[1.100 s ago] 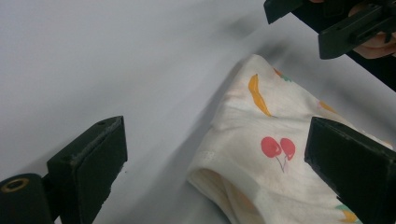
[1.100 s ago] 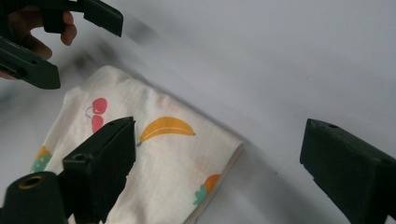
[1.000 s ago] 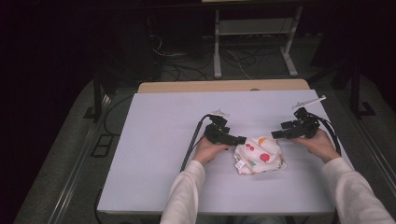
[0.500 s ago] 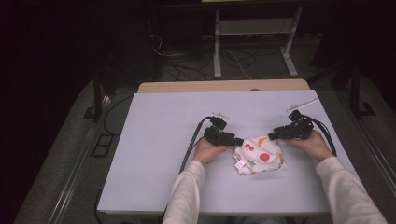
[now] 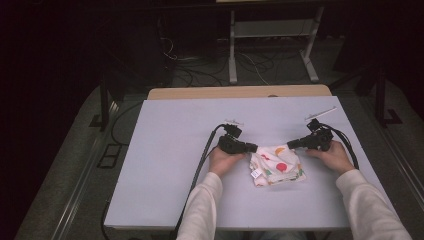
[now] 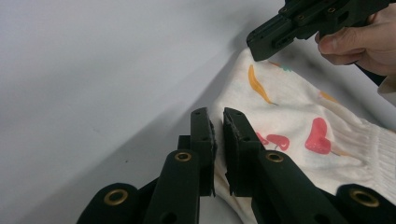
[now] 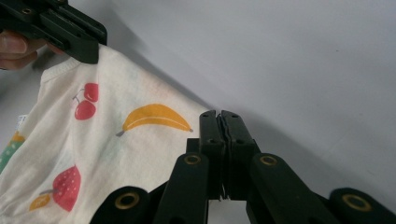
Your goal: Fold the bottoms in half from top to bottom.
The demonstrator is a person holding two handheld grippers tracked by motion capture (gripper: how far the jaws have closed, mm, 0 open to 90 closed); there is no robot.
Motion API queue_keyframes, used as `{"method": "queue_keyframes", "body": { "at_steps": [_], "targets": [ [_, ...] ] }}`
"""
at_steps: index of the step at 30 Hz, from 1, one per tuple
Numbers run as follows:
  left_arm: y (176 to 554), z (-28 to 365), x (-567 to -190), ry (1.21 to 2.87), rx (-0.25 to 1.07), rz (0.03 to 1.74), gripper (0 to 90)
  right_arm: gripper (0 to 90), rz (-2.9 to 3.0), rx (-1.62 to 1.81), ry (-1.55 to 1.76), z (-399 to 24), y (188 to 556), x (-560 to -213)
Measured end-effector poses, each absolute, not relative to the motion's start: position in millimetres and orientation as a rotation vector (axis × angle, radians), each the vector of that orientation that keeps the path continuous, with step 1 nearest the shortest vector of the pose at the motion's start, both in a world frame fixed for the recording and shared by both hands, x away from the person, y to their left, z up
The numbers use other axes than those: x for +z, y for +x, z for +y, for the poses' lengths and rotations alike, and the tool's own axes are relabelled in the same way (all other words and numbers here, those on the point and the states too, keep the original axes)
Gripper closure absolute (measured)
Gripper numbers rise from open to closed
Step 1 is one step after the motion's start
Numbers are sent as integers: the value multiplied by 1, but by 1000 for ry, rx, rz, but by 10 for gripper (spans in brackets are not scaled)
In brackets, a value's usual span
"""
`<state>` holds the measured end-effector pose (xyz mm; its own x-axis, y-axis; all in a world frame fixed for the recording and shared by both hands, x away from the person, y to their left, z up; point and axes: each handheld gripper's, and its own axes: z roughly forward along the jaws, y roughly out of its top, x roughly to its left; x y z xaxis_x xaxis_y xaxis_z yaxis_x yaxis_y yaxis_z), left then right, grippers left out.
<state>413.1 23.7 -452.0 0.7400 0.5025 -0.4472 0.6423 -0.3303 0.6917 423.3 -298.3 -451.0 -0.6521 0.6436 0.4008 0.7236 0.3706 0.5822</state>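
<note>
A small white cloth [image 5: 277, 165] printed with fruit lies rumpled on the pale table [image 5: 170, 150], between the person's two hands. My left gripper [image 5: 252, 148] lies low at the cloth's near-left corner. In the left gripper view its jaws [image 6: 218, 123] have just been closing and now pinch the cloth's edge [image 6: 303, 121]. My right gripper [image 5: 291, 145] is at the opposite top corner. In the right gripper view its jaws [image 7: 218, 116] are pressed together on the hem of the cloth [image 7: 116, 140], by the banana print. Each gripper view shows the other gripper's tip on its corner: right [image 6: 266, 46], left [image 7: 88, 51].
A thin white stick [image 5: 320, 112] lies near the table's far right corner. A wooden strip [image 5: 240, 92] runs along the far edge. Black cables [image 5: 202, 165] trail from both grippers over the table. Beyond the table stand a metal frame [image 5: 232, 55] and floor cables.
The right gripper has come down and leftward onto the cloth's right corner. Both pairs of jaws have gone from open to closed on the cloth. The left hand stayed in place.
</note>
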Motion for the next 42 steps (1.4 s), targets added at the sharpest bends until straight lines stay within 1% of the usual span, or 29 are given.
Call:
{"method": "queue_keyframes", "body": {
  "at_steps": [4, 13, 22, 26, 36, 40, 42],
  "targets": [
    [414, 30, -446, 2002, -154, 873, 828, 867, -2493, -1170, -1271, -298, 422, -448],
    [415, 53, -432, 2014, -96, 893, 828, 866, -2528, -1188, -1252, -270, 423, -443],
    [424, 72, -422, 2007, -59, 915, 827, 867, -2539, -1210, -1239, -251, 427, -439],
    [427, 76, -422, 2052, -23, 915, 827, 866, -2537, -1216, -1245, -244, 431, -435],
    [441, 87, -418, 2032, 24, 937, 827, 867, -2565, -1268, -1352, -226, 437, -428],
    [447, 84, -423, 2023, 59, 926, 827, 867, -2555, -1291, -1434, -223, 442, -431],
    [451, 86, -427, 2009, 46, 936, 827, 867, -2539, -1306, -1443, -223, 444, -434]
  ]
}}
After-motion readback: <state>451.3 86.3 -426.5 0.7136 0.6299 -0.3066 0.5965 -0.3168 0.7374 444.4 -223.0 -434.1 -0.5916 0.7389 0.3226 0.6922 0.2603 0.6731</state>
